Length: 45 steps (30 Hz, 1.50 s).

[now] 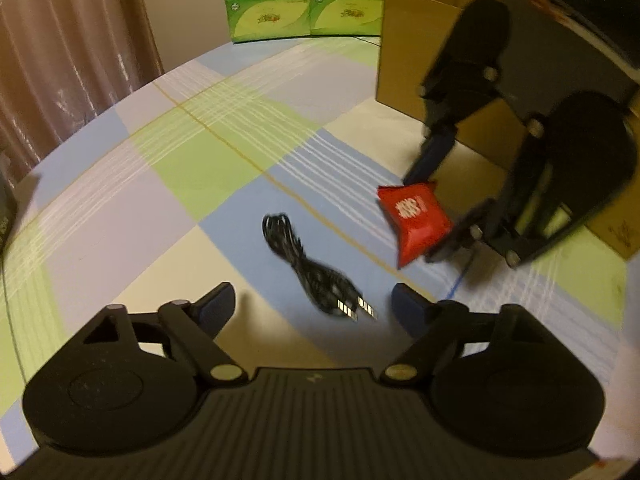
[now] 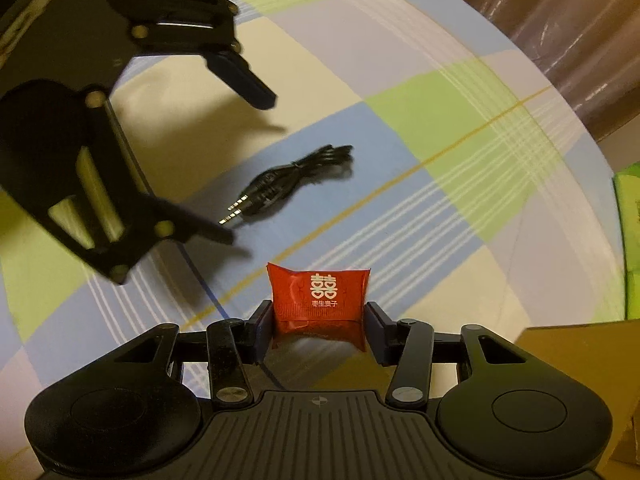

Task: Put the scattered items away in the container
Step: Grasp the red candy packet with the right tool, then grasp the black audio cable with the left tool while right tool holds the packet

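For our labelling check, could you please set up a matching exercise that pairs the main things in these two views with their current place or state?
Things:
1. red packet
2. black audio cable
3. cardboard box
4. left gripper

Place or state:
A. open, empty, hanging above the cable's plugs
B. standing at the table's edge, top open
C. clamped between the right gripper's fingers
D. lying bundled on the checked tablecloth

Pairs: 1-C, 2-D, 3-B, 4-A
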Each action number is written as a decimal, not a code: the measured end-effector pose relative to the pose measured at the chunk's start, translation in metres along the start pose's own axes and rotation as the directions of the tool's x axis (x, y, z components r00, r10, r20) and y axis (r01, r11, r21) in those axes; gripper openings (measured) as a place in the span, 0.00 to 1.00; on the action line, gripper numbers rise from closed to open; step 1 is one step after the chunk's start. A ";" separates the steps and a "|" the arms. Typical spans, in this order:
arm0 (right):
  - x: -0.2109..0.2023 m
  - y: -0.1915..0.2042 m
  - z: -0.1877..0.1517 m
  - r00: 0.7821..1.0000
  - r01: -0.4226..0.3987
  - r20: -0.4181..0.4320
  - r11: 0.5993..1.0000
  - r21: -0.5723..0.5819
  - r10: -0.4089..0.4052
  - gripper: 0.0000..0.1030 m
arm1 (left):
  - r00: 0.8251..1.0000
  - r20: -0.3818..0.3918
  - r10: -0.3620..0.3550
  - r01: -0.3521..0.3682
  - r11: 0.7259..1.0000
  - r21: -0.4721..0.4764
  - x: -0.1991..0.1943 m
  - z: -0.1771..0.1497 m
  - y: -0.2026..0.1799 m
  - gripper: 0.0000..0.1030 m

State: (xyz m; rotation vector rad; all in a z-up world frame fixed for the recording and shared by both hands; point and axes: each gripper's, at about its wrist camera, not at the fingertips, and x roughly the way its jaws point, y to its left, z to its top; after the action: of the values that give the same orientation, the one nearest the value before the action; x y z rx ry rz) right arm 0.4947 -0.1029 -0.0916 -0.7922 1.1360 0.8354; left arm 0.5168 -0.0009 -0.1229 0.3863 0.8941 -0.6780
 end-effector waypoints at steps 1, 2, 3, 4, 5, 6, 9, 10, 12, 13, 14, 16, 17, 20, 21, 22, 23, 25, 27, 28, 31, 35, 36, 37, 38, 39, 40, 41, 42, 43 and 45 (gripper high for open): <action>0.000 -0.001 -0.002 1.000 0.002 0.000 1.000 0.002 -0.002 0.44 | 1.000 0.000 0.000 0.000 1.000 -0.016 0.003 0.003 0.001 0.78; 0.000 -0.002 -0.003 1.000 0.006 0.001 1.000 0.004 -0.006 0.44 | 1.000 -0.001 0.001 -0.001 0.999 -0.033 0.007 0.006 0.002 0.74; 0.000 -0.003 -0.003 1.000 0.008 0.002 1.000 0.006 -0.008 0.44 | 1.000 -0.006 0.003 -0.003 0.999 -0.052 0.010 0.009 0.004 0.71; 0.000 -0.004 -0.004 1.000 0.008 0.004 1.000 0.009 -0.008 0.44 | 1.000 -0.014 0.007 -0.008 0.998 -0.070 0.014 0.010 0.005 0.61; -0.001 -0.004 -0.006 1.000 0.005 0.007 1.000 0.013 -0.005 0.44 | 1.000 -0.025 0.014 -0.016 0.997 -0.082 0.018 0.011 0.006 0.48; -0.001 -0.003 -0.007 1.000 0.003 0.010 1.000 0.018 -0.003 0.44 | 0.999 -0.035 0.021 -0.024 0.996 -0.084 0.021 0.012 0.006 0.42; -0.003 -0.004 -0.007 1.000 0.000 0.020 1.000 0.023 0.000 0.44 | 0.999 -0.044 0.021 -0.024 0.997 -0.067 0.019 0.011 0.000 0.28; -0.004 -0.002 -0.007 1.000 0.000 0.019 1.000 0.021 0.000 0.43 | 0.998 -0.053 0.021 -0.024 0.998 -0.062 0.017 0.010 -0.002 0.24; -0.007 0.003 -0.009 1.000 0.002 0.017 1.000 0.010 -0.002 0.43 | 0.996 -0.080 0.029 -0.033 0.998 -0.047 0.010 0.005 -0.008 0.19; -0.009 0.006 -0.009 1.000 0.001 0.017 1.000 0.005 -0.001 0.42 | 0.995 -0.093 0.031 -0.034 0.999 -0.034 0.007 0.001 -0.011 0.18; -0.013 0.010 -0.011 1.000 -0.003 0.019 1.000 0.005 0.003 0.42 | 0.994 -0.107 0.030 -0.032 0.999 -0.017 0.003 -0.003 -0.017 0.18; -0.021 0.021 -0.014 1.000 -0.011 0.028 1.000 0.007 0.011 0.42 | 0.991 -0.131 0.021 -0.020 1.000 0.009 -0.006 -0.013 -0.029 0.18; -0.027 0.028 -0.016 0.999 -0.014 0.030 1.000 0.010 0.014 0.41 | 0.990 -0.141 0.016 -0.014 1.000 0.016 -0.012 -0.020 -0.036 0.18; -0.043 0.051 -0.026 0.999 -0.017 0.041 1.000 0.018 0.016 0.41 | 0.988 -0.154 -0.017 0.019 1.000 0.008 -0.031 -0.043 -0.060 0.18; -0.049 0.062 -0.031 0.999 -0.028 0.045 0.999 0.022 0.027 0.41 | 0.987 -0.158 -0.031 0.032 0.999 0.004 -0.038 -0.052 -0.070 0.18; -0.055 0.074 -0.038 0.998 -0.039 0.048 0.999 0.015 0.039 0.41 | 0.986 -0.163 -0.041 0.042 0.999 0.001 -0.044 -0.061 -0.079 0.18; -0.059 0.085 -0.044 0.997 -0.050 0.053 0.999 0.006 0.050 0.41 | 0.985 -0.167 -0.051 0.052 0.999 -0.002 -0.051 -0.071 -0.089 0.18; -0.067 0.106 -0.060 0.995 -0.081 0.062 0.997 0.009 0.081 0.41 | 0.983 -0.170 -0.070 0.068 0.997 -0.018 -0.065 -0.090 -0.108 0.18; -0.072 0.127 -0.079 0.991 -0.117 0.075 0.992 0.041 0.114 0.41 | 0.983 -0.163 -0.080 0.073 0.996 -0.050 -0.079 -0.108 -0.127 0.18; -0.073 0.138 -0.090 0.988 -0.133 0.081 0.989 0.058 0.128 0.41 | 0.984 -0.160 -0.080 0.071 0.995 -0.065 -0.085 -0.116 -0.135 0.18; -0.069 0.171 -0.121 0.988 -0.142 0.075 0.987 0.079 0.136 0.41 | 0.985 -0.150 -0.080 0.066 0.993 -0.094 -0.102 -0.136 -0.162 0.18; -0.065 0.208 -0.163 0.992 -0.098 0.093 0.987 0.131 0.086 0.41 | 0.990 -0.132 -0.053 0.035 0.990 -0.136 -0.120 -0.151 -0.189 0.18; -0.065 0.211 -0.172 0.992 -0.081 0.109 0.985 0.154 0.064 0.41 | 0.991 -0.128 -0.040 0.021 0.989 -0.144 -0.123 -0.153 -0.196 0.18; -0.065 0.216 -0.180 0.992 -0.061 0.122 0.983 0.171 0.040 0.41 | 0.991 -0.128 -0.028 0.010 0.990 -0.142 -0.125 -0.155 -0.203 0.18; -0.063 0.221 -0.190 0.991 -0.033 0.134 0.982 0.186 0.008 0.41 | 0.992 -0.127 -0.020 0.003 0.991 -0.136 -0.127 -0.158 -0.212 0.18; -0.062 0.225 -0.196 0.989 -0.014 0.145 0.979 0.201 -0.015 0.41 | 0.992 -0.124 -0.014 -0.002 0.991 -0.133 -0.128 -0.160 -0.218 0.18; -0.063 0.228 -0.202 0.986 -0.010 0.165 0.975 0.222 -0.027 0.41 | 0.993 -0.121 -0.008 -0.009 0.991 -0.136 -0.128 -0.162 -0.223 0.19; -0.064 0.230 -0.208 0.981 -0.011 0.190 0.970 0.243 -0.036 0.43 | 0.993 -0.121 -0.001 -0.016 0.990 -0.141 -0.127 -0.163 -0.227 0.26; -0.065 0.230 -0.211 0.978 -0.012 0.203 0.965 0.261 -0.042 0.46 | 0.992 -0.123 0.006 -0.025 0.988 -0.152 -0.127 -0.163 -0.229 0.31; -0.064 0.230 -0.214 0.976 -0.011 0.211 0.962 0.273 -0.049 0.53 | 0.993 -0.121 0.015 -0.036 0.985 -0.169 -0.127 -0.164 -0.231 0.44; -0.068 0.233 -0.218 0.969 0.008 0.233 0.957 0.289 -0.078 0.58 | 0.994 -0.107 0.024 -0.045 0.979 -0.197 -0.128 -0.164 -0.232 0.50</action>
State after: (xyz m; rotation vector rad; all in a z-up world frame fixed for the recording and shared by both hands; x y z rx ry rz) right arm 0.1813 -0.1937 -0.1025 -0.4582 0.9893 0.6895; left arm 0.2061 -0.0287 -0.1208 0.2590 1.0424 -0.5336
